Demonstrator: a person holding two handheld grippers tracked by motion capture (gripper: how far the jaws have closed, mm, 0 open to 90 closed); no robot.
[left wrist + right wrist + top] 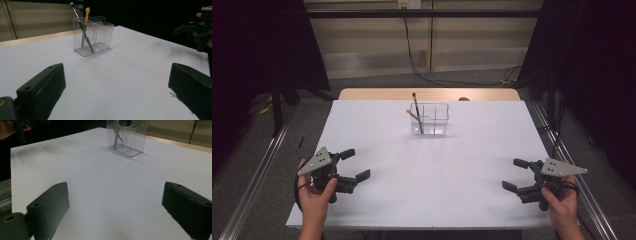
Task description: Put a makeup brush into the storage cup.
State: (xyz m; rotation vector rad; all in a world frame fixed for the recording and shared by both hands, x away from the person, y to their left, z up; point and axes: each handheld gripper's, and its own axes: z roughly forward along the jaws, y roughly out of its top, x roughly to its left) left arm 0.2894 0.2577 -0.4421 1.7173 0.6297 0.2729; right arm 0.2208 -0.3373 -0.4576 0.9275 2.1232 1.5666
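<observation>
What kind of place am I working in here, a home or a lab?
Most likely a lab or recording bay, not a home. A white table stands between dark curtains with metal rails on the floor alongside and cables trailing behind. On it stands a clear organiser with two brushes.

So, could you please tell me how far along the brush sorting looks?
Done: two brushes stand in the clear organizer, in its left compartment. In hand: nothing; the left tongs and the right tongs are open, apart from it. Left: two compartments look empty.
</observation>
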